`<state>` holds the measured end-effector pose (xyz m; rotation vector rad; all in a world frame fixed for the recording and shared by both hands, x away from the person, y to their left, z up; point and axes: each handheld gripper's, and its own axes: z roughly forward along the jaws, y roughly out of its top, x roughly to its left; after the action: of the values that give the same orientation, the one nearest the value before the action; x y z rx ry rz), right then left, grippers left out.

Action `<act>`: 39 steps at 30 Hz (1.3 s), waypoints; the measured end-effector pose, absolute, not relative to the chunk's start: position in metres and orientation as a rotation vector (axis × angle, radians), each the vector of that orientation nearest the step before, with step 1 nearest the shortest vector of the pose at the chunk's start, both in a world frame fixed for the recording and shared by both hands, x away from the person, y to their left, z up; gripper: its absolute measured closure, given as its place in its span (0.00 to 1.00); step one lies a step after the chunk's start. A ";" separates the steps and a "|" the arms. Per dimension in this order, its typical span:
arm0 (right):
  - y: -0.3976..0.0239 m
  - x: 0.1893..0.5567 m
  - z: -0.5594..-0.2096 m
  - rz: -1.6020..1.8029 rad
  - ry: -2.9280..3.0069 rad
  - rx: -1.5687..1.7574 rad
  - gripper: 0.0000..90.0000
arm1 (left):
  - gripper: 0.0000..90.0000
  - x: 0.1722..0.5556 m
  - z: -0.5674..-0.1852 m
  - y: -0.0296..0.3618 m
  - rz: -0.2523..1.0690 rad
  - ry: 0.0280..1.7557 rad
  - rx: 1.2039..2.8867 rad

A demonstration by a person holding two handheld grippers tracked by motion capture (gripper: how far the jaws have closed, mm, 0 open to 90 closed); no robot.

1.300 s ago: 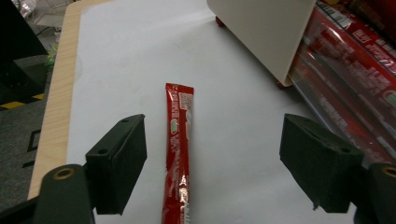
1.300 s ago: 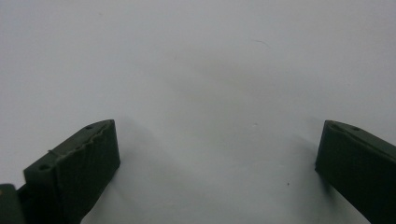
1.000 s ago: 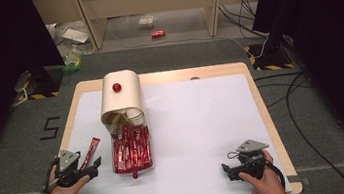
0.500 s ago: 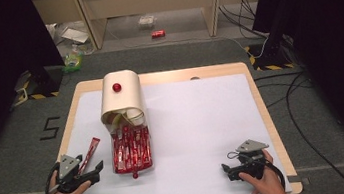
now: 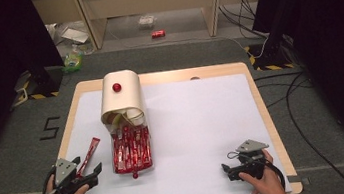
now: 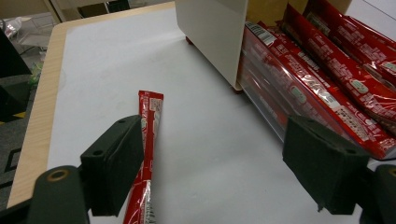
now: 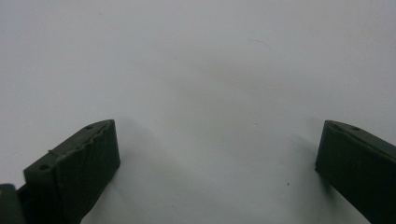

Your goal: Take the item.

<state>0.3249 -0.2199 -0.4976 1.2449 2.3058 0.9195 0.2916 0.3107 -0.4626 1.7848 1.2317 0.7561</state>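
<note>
A cream box [image 5: 121, 97] with a red knob lies tipped on the white table [image 5: 198, 118], its drawer pulled out and packed with several red sachets [image 5: 131, 150]. One loose red sachet [image 5: 90, 154] lies to the left of the drawer. My left gripper [image 5: 94, 171] is open at the front left, close to that sachet's near end. In the left gripper view the sachet [image 6: 148, 140] runs beside the left jaw, and the drawer's sachets [image 6: 317, 70] lie at the right. My right gripper [image 5: 226, 170] is open at the front right, over bare table [image 7: 201, 84].
The table's wooden edge [image 5: 70, 121] runs along the left. On the floor beyond the table lie a red can [image 5: 158, 33], a green bag [image 5: 72, 62] and cables [image 5: 291, 96]. Dark curtains stand at both sides.
My left gripper has drawn back toward the front edge, away from the loose sachet. The right gripper has stayed in place.
</note>
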 end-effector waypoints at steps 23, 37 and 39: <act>-0.220 0.325 -0.498 0.921 2.306 1.243 0.00 | 0.22 0.270 -0.469 0.314 0.766 1.213 1.782; -0.220 0.325 -0.498 0.920 2.306 1.243 0.00 | 0.24 0.259 -0.471 0.301 0.762 1.169 1.781; -0.220 0.325 -0.498 0.920 2.306 1.243 0.00 | 0.24 0.258 -0.472 0.300 0.759 1.166 1.782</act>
<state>0.3251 -0.2201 -0.4977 1.2428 2.3062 0.9202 0.2576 0.2997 -0.4716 1.7822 1.1656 0.7588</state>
